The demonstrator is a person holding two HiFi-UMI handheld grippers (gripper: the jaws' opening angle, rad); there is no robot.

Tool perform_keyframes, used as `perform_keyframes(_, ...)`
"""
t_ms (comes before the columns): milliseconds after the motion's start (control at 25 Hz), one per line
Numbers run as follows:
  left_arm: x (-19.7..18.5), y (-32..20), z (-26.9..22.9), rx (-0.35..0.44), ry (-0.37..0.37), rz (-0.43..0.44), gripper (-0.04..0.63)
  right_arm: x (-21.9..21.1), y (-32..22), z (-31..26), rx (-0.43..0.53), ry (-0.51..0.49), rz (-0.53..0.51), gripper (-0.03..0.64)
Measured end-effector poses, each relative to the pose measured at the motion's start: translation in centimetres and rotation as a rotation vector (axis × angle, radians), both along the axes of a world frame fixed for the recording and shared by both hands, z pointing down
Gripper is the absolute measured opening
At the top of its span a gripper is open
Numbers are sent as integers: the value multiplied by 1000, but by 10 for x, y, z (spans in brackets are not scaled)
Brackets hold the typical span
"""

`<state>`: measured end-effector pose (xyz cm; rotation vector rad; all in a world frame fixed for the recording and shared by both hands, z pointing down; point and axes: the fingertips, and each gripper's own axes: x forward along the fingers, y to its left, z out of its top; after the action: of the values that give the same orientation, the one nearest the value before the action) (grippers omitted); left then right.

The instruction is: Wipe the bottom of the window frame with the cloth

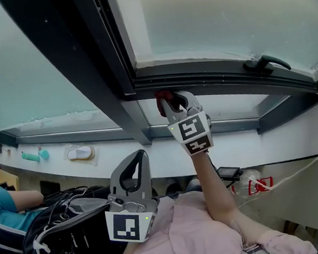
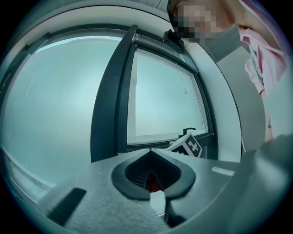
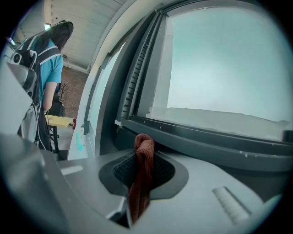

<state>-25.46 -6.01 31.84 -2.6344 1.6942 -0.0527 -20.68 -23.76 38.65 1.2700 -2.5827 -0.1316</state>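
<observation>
1. The right claw (image 1: 168,102) is clamped on a rust-red woven cloth (image 3: 140,183). It is held up at the bottom rail (image 1: 215,75) of the dark grey metal window frame (image 1: 104,67).
2. The cloth sits at the rail's left end, in the corner where the rail meets the frame's sloping upright post. Whether it presses on the metal or stops just short of it I cannot tell.
3. As I judge it, the wipe is at one end of its run. The whole length of rail toward the black lever handle (image 1: 265,62) lies to the right of the cloth. Nothing on the metal shows which part is clean, so I would count most of the stroke as left to do.
4. The cloth is bunched into a narrow strip whose long axis runs along the claw. Its folded, looped end pokes out past the tips and points at the rail, while the rest trails back into the claw's body.
5. The left claw (image 1: 142,153) hangs low, well apart from the frame, with its tips together. The head view shows no cloth in it. Its own view shows a small red patch in the gap behind the tips, and I cannot tell what that is.
</observation>
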Motion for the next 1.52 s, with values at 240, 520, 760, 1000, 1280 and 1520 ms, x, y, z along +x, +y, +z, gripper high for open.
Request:
perform_keyframes(240,3,0,1,-2,-1,5,0,14,-1,0,5,7,26,49)
perform_keyframes(520,8,-2,2,-11,6,17,0,27,-4,3,-6,3,53,49)
perform_keyframes(760,5,0,2,-2,10,6,0,24,-8,4,5,3,48,49)
perform_keyframes(1000,20,-1,4,-9,7,40,0,31,-7,2,5,-8,38,49)
perform_keyframes(1280,35,1,5,-19,-1,40,0,43,0,2,1,-14,11,49)
perform_keyframes(1520,47,-1,2,-15,-5,45,0,53,2,0,9,-11,-1,49)
